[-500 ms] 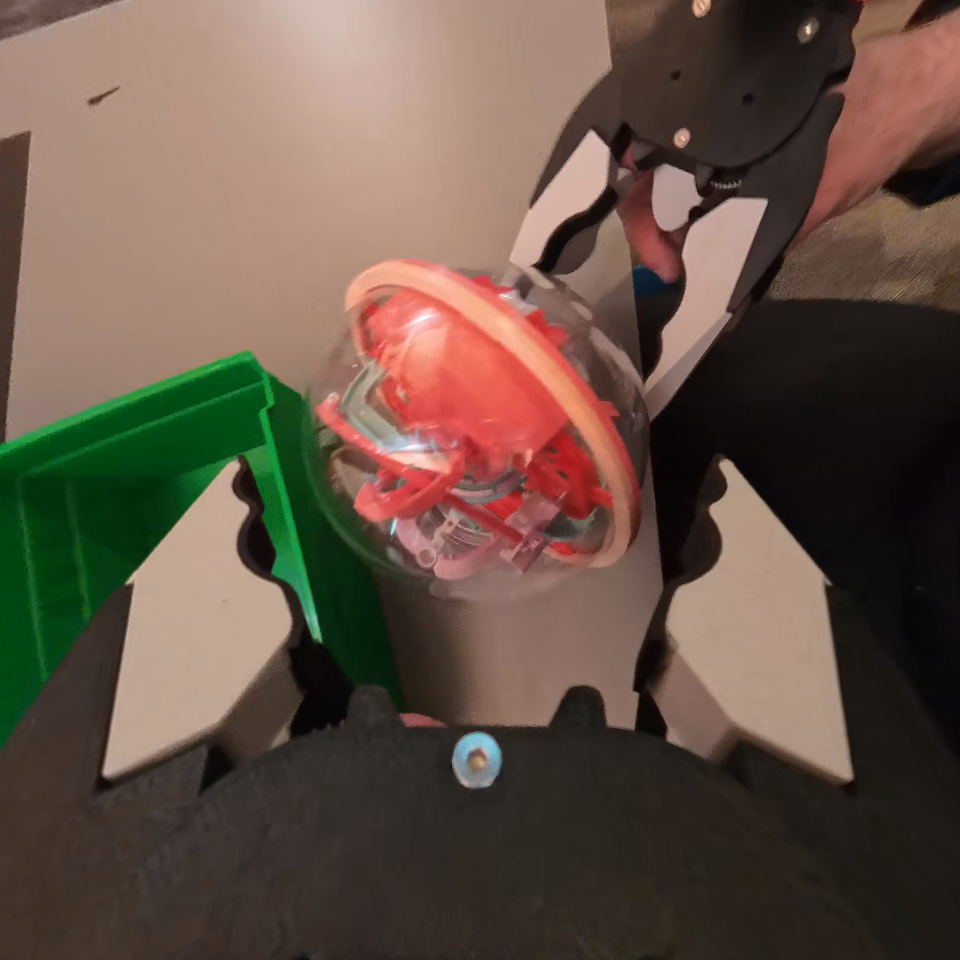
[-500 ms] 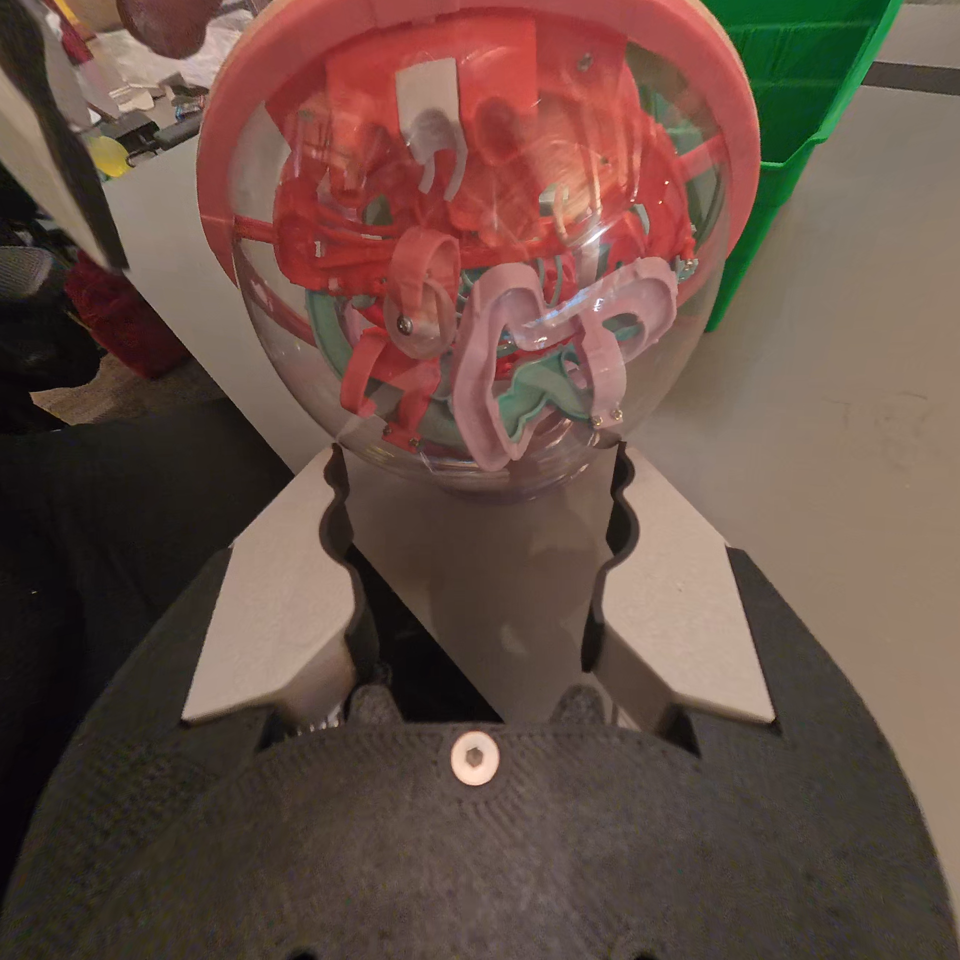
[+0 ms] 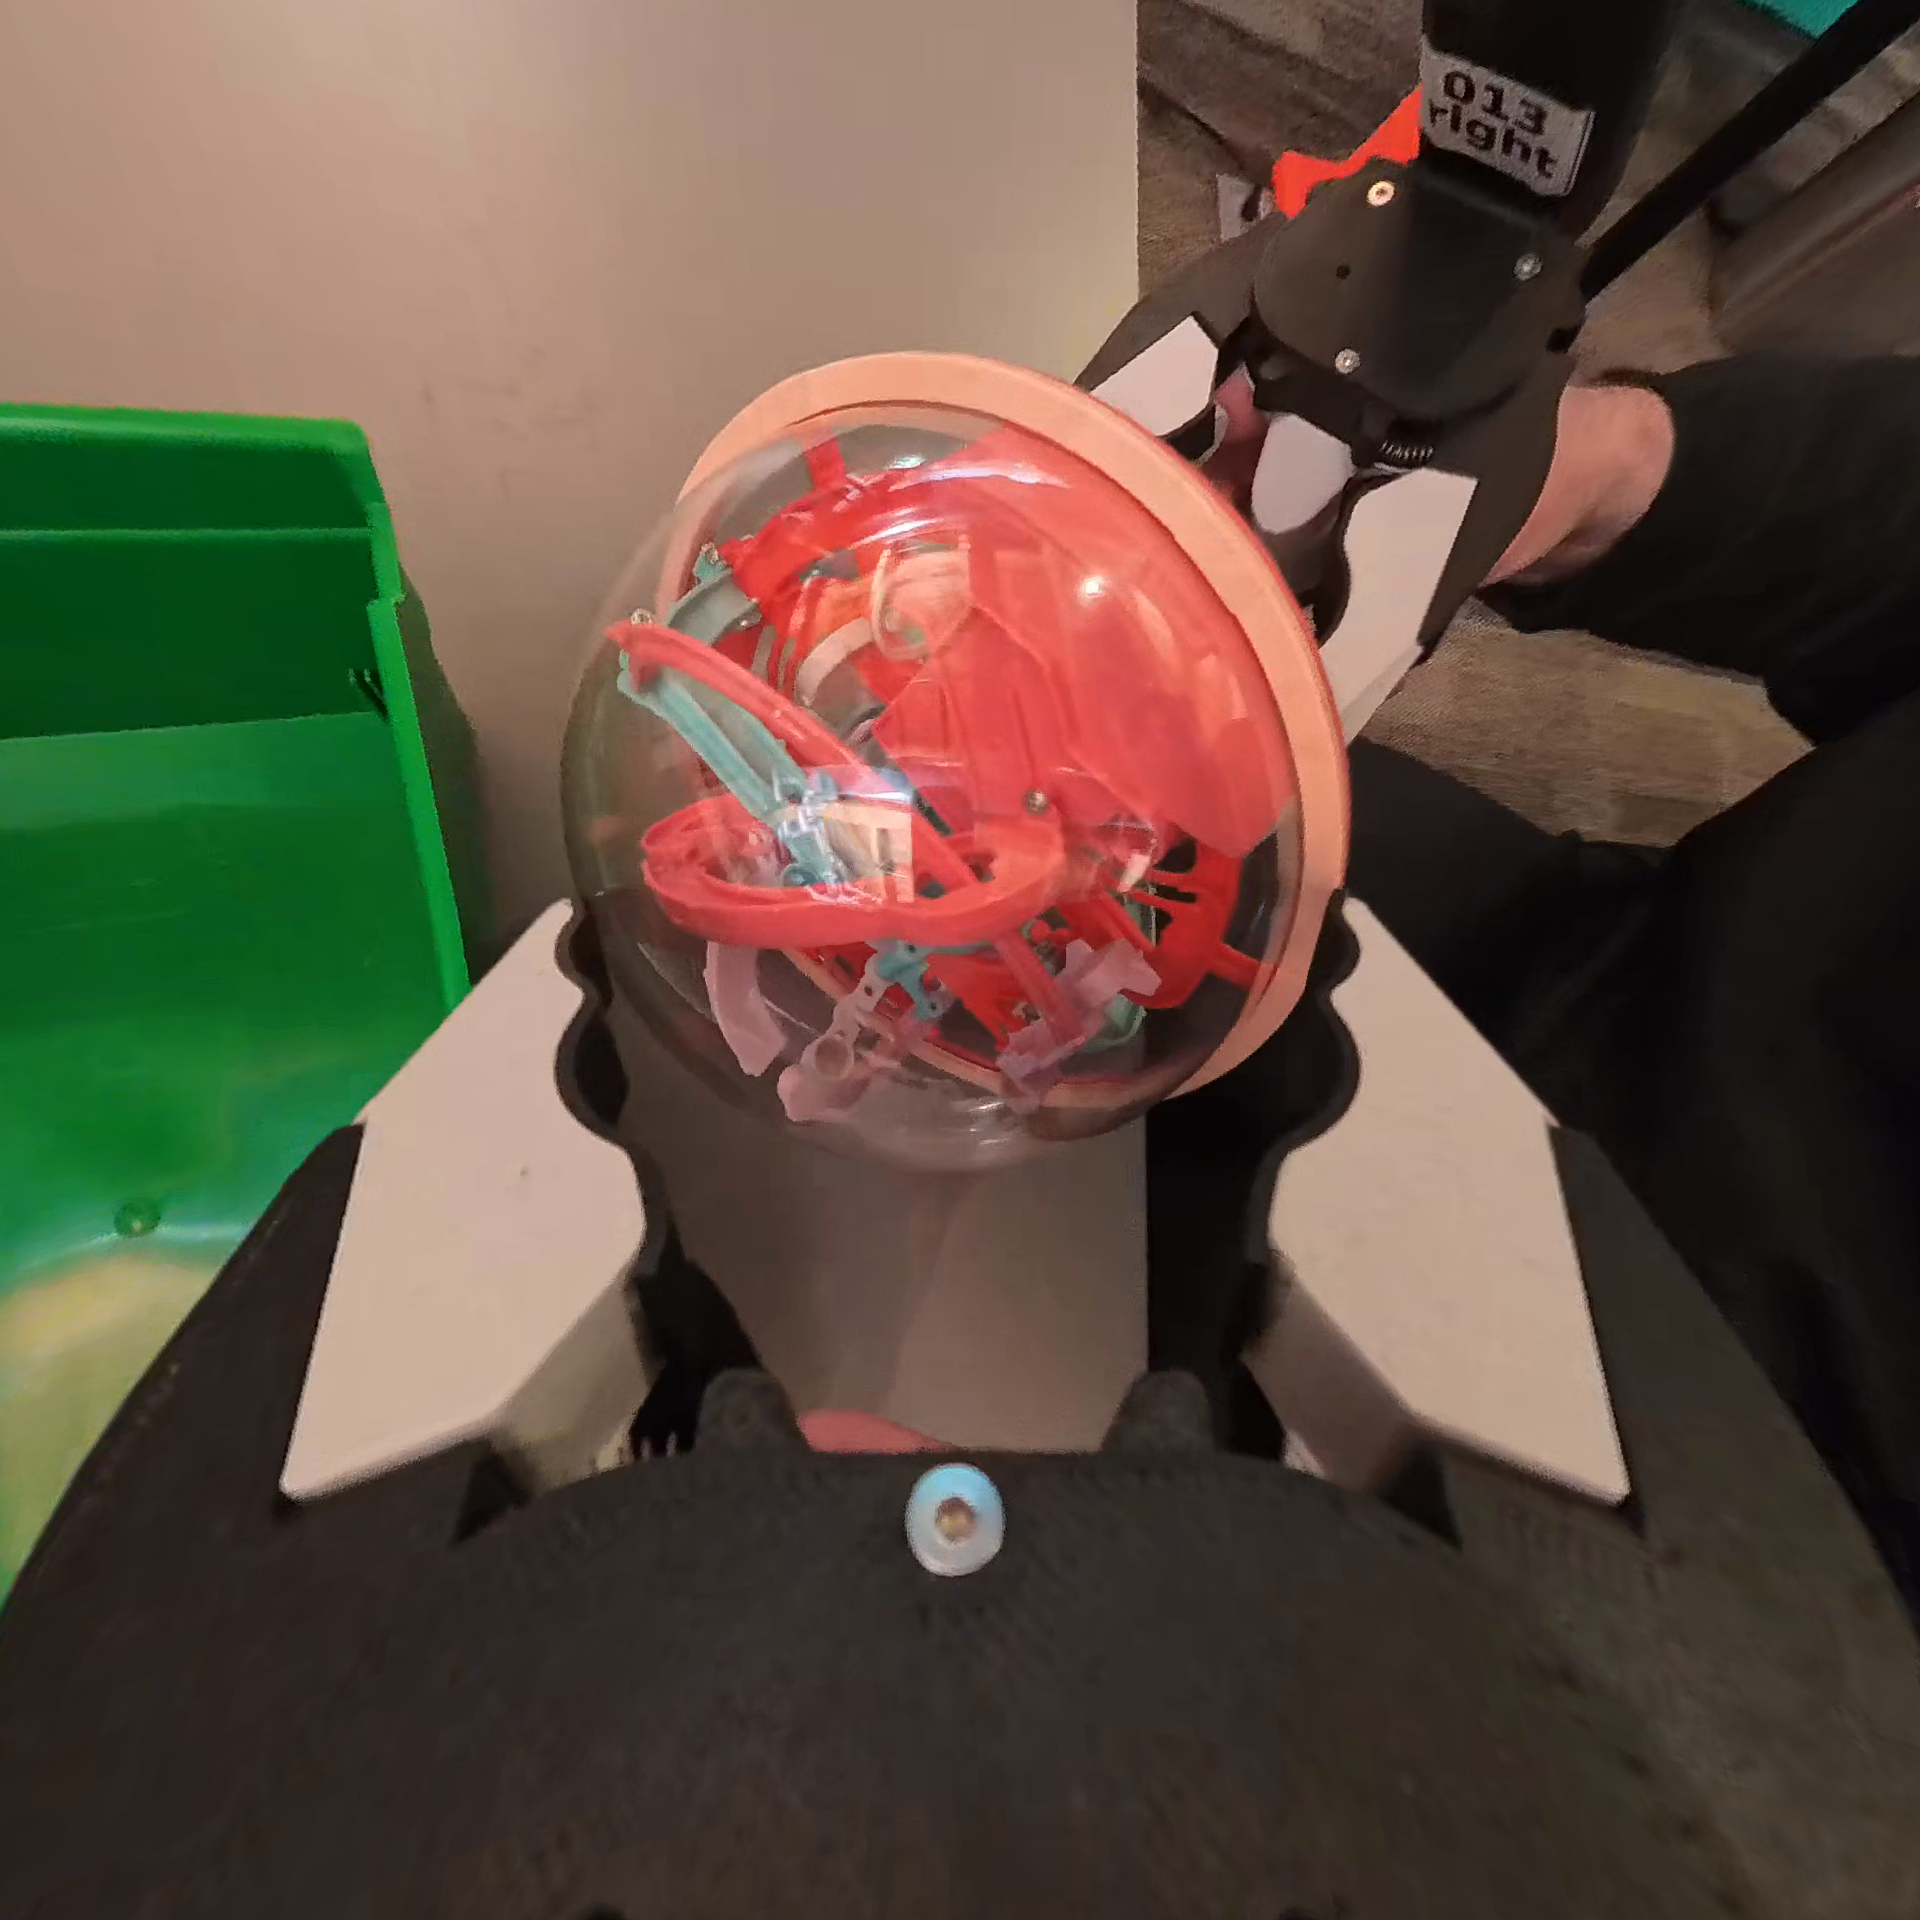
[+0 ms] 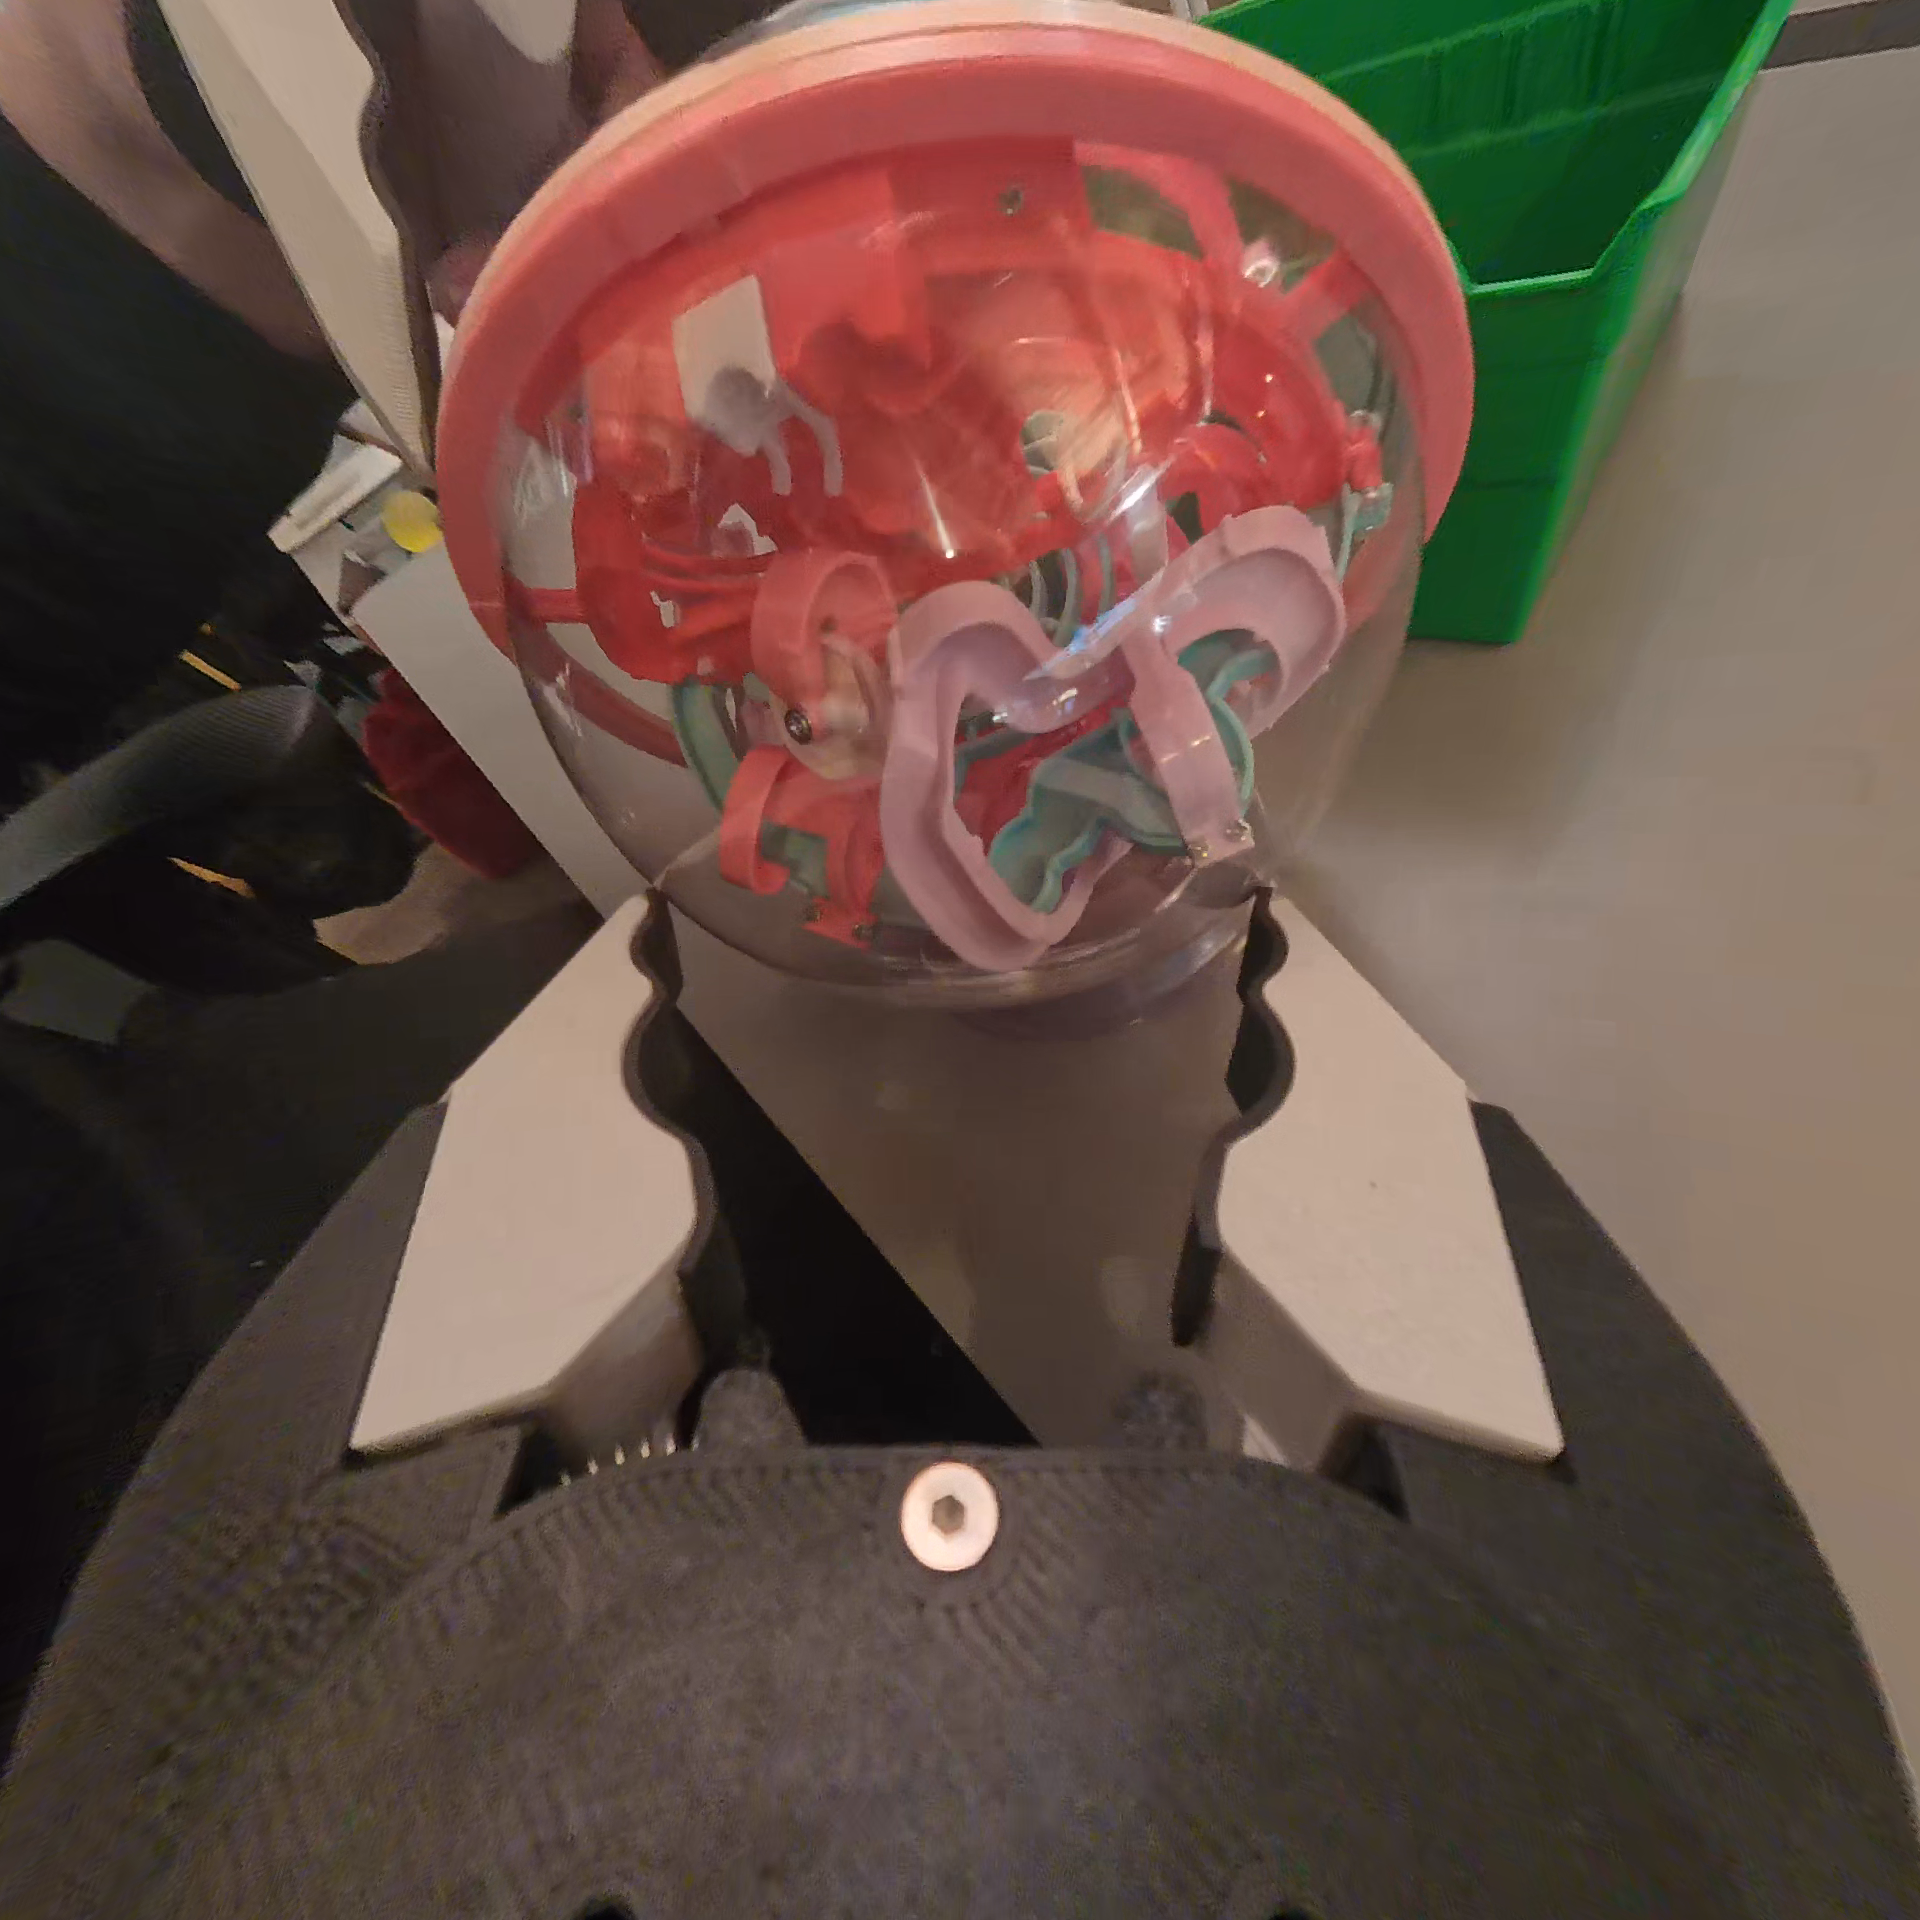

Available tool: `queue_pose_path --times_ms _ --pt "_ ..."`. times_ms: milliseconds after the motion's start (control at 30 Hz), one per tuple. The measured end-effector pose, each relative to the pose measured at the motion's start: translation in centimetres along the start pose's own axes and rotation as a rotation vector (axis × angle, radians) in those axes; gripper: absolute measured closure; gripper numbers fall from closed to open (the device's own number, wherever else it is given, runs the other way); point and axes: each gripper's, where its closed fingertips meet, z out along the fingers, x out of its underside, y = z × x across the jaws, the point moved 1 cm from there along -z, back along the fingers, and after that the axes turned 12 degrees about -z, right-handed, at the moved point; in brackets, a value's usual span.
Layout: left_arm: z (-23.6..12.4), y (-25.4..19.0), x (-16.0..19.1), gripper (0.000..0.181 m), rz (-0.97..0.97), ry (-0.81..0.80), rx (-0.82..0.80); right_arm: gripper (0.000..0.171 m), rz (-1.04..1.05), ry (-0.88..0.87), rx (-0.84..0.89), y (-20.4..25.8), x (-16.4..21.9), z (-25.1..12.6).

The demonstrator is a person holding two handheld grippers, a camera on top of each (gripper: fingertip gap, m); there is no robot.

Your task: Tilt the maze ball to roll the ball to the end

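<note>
Two grippers on the maze ball (image 3: 951, 758) at the tabletop (image 3: 520, 260) edge: left gripper (image 3: 956, 971) & right gripper (image 4: 961, 925) spread wide, fingertips pinching the clear shell. Risk, imo: slick sphere slips out mid-tilt, drops off that edge.

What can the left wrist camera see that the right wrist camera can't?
Only the left wrist view shows the right gripper from outside, behind the maze ball. Only the right wrist view shows a pale purple track up close and a yellow thing far off. Both show the maze ball, the green bin and the grey table.
</note>
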Motion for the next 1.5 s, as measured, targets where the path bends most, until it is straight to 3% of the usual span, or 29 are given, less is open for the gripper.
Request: queue_pose_path --times_ms 367,633,1100,1500 --pt "0.1 -0.3 1.0 0.057 0.305 -0.102 -0.194 0.065 -0.292 0.119 0.181 -0.6 0.6 0.2" --pt "0.4 -0.1 1.6 0.057 0.418 -0.135 -0.299 0.066 -0.467 0.156 0.294 -1.3 0.4 -0.1" --pt "0.6 0.6 2.1 0.058 0.405 -0.136 -0.332 0.068 -0.667 0.189 0.412 -1.7 -0.5 -0.6" --pt "1.0 1.5 2.0 0.058 0.516 -0.155 -0.453 0.068 -0.83 0.249 0.551 -2.6 -0.8 -0.7"
